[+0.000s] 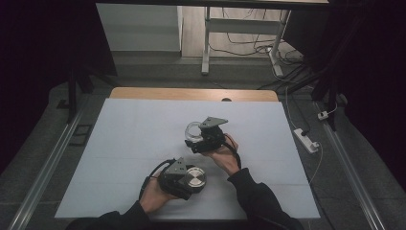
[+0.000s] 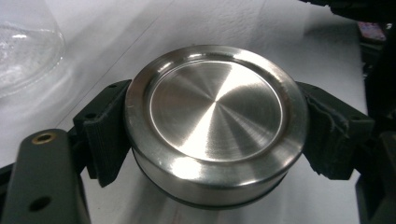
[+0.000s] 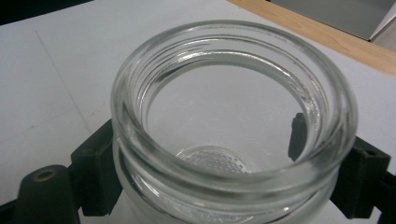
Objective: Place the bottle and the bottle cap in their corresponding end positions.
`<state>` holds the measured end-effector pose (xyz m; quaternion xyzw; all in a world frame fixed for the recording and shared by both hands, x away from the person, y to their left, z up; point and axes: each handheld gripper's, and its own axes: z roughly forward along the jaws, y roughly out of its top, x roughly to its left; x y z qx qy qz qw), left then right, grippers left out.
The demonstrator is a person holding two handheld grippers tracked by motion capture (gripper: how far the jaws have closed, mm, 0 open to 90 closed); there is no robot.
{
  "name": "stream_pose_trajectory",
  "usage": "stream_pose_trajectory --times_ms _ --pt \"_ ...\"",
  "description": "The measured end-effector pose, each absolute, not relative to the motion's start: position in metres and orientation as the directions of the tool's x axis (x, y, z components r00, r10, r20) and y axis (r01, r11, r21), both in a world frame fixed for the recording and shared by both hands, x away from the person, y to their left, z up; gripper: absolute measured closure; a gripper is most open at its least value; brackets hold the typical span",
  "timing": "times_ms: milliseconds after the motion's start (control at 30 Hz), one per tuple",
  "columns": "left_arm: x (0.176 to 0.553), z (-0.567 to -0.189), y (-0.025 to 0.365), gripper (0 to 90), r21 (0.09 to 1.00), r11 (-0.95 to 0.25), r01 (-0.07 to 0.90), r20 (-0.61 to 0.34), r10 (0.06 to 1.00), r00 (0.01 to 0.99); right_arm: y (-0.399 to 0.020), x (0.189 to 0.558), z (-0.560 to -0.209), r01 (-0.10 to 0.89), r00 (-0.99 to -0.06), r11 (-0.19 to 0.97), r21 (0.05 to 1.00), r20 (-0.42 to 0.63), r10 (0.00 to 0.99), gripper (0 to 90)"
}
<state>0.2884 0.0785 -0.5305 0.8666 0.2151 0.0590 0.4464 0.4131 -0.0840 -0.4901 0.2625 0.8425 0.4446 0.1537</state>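
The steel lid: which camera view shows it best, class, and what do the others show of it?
The left gripper view: the steel lid sits large between the left tongs, brushed top and rim sharp. The high view shows it small and dim. The right gripper view looks into the glass jar.

Lab recording bay, black curtains, loose floor cables, power strip
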Motion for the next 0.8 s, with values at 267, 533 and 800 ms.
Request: stream_pose_trajectory --times_ms 267,533,800 --pt "0.296 -0.537 0.077 19.2 0.774 -0.525 0.353 -0.096 0.454 0.886 -0.079 0.427 -0.492 0.306 -0.807 0.461 0.833 -0.030 0.590 14.2" --pt "0.299 -0.540 0.076 19.2 0.759 -0.537 0.369 -0.092 0.472 0.877 -0.076 0.437 -0.499 0.319 -0.794 0.464 0.826 -0.035 0.607 14.1" --pt "0.299 -0.541 0.071 19.1 0.735 -0.575 0.358 -0.067 0.465 0.883 -0.077 0.440 -0.506 0.325 -0.786 0.479 0.815 -0.048 0.616 14.2"
